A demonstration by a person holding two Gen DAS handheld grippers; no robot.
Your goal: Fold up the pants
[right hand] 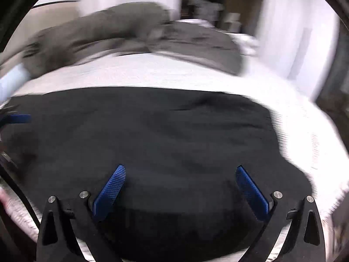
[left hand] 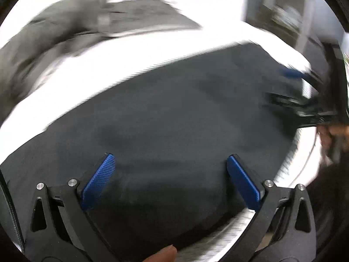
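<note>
Black pants (right hand: 152, 144) lie flat on the white bed (right hand: 305, 135), under both my grippers. Left gripper (left hand: 170, 163) and right gripper (right hand: 181, 174) spread wide, holding nothing. Risk — pinching only the top layer, so the fold drags crooked.

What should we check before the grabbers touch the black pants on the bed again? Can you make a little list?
1. Left gripper open: ok, its blue pads are spread wide.
2. Right gripper open: ok, spread wide too.
3. Nothing caught between the fingers: ok, both are above the cloth and hold nothing.
4. Black pants lying flat on the white bed cover: mostly ok, a few soft wrinkles show.
5. Grey blanket away from the pants: ok, white cover shows between them.
6. Where the pant edges and waistband are: cannot tell, the pictures are blurred.
</note>
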